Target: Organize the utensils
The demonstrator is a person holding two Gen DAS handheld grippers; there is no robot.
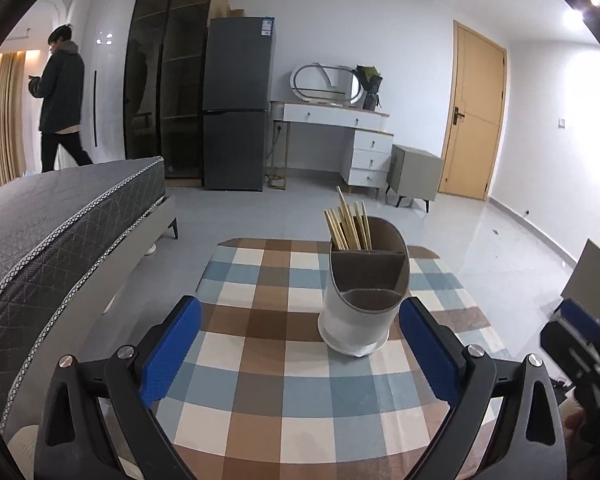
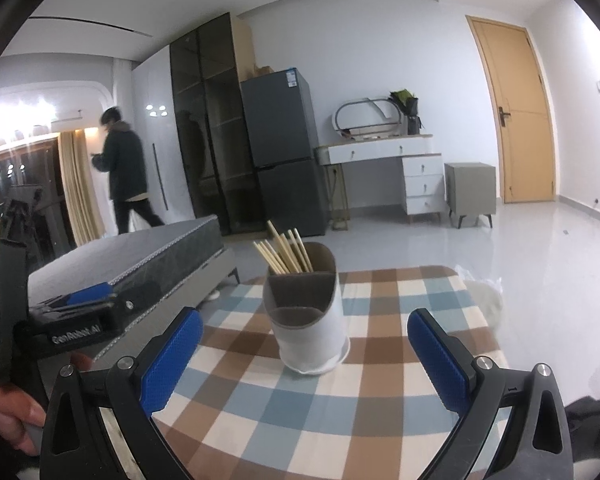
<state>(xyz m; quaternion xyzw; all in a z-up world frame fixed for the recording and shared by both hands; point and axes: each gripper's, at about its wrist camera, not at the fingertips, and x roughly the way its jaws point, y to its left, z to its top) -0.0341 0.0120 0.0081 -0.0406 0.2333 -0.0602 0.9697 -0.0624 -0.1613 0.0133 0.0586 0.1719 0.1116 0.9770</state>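
Both claws hang wide apart and empty, left claw (image 1: 300, 344) and right claw (image 2: 305, 354), over the checked desk (image 1: 260, 400). The holder (image 1: 362, 300) stands at twelve o'clock, chopsticks (image 1: 348, 224) bunched in its far compartment. Risk: it looks tall and light, so a careless nudge from either claw could tip it and scatter the sticks.
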